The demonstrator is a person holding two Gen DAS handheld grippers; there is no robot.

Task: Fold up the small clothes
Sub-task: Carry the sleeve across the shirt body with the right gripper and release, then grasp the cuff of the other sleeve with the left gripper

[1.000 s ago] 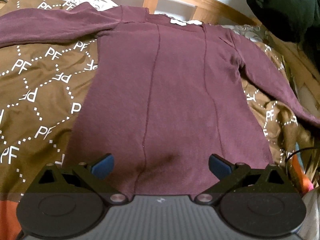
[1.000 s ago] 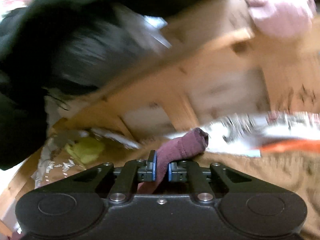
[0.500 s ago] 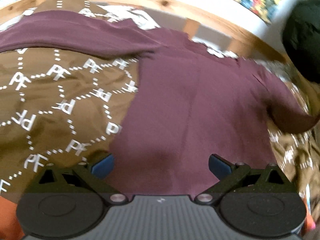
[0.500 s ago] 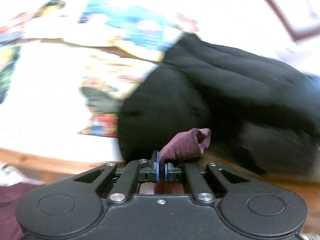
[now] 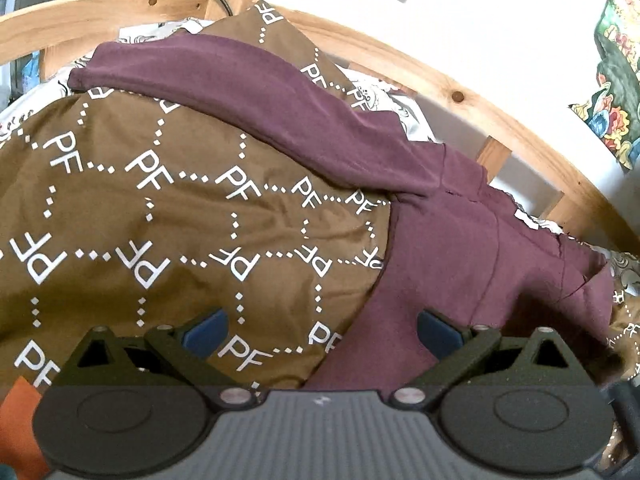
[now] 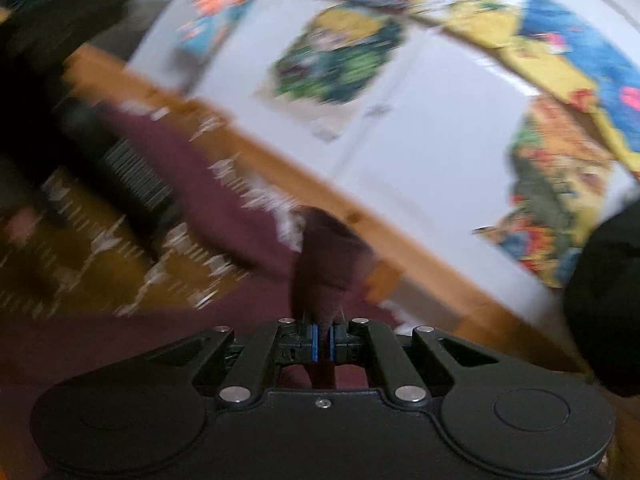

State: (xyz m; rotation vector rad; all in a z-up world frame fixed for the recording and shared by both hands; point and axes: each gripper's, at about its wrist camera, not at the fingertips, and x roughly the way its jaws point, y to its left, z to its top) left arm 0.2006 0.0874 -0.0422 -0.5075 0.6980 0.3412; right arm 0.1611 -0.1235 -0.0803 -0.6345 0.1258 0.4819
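A maroon long-sleeved top [image 5: 452,264] lies spread on a brown "PF"-patterned blanket [image 5: 160,220]. Its left sleeve [image 5: 256,96] stretches out to the upper left. My left gripper [image 5: 320,330] is open and empty, low over the blanket at the top's left edge. My right gripper [image 6: 323,338] is shut on the cuff of the top's right sleeve [image 6: 326,256] and holds it up over the top's body [image 6: 120,344]. The right wrist view is blurred by motion.
A curved wooden bed frame [image 5: 400,56] runs behind the blanket, against a white wall with colourful posters [image 6: 344,56]. A dark garment [image 6: 604,300] hangs at the right. An orange cloth [image 5: 20,408] shows at the lower left.
My right gripper has swung the sleeve cuff from the bed's right side in over the top. My left gripper has shifted left, off the top's hem toward its left side.
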